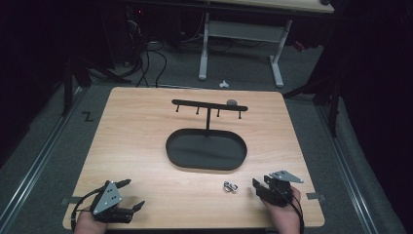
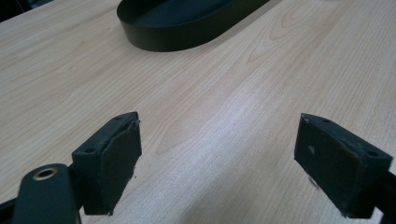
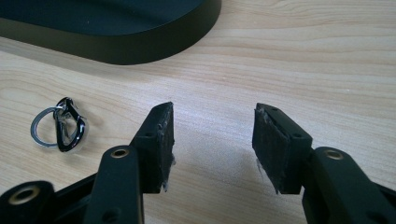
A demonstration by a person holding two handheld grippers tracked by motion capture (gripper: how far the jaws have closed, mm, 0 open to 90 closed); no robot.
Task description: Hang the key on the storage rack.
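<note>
A small black carabiner with a silver key ring (image 1: 230,186) (image 3: 60,129) lies on the wooden table near its front edge. My right gripper (image 1: 258,187) (image 3: 214,140) rests just right of it, open, nothing between its jaws. My left gripper (image 1: 132,194) (image 2: 218,161) sits at the front left of the table, open wide and empty. A black oval tray (image 1: 206,150) (image 2: 187,23) (image 3: 116,32) lies in the table's middle. Behind it stands a black T-shaped hook rack (image 1: 209,106) with several pegs hanging from its bar.
The wooden table (image 1: 136,146) ends close behind both hands. A small grey object (image 1: 232,102) sits by the rack's right end. On the floor beyond stand a white desk frame (image 1: 241,44) and cables (image 1: 151,58). Metal rails (image 1: 44,151) run along both sides.
</note>
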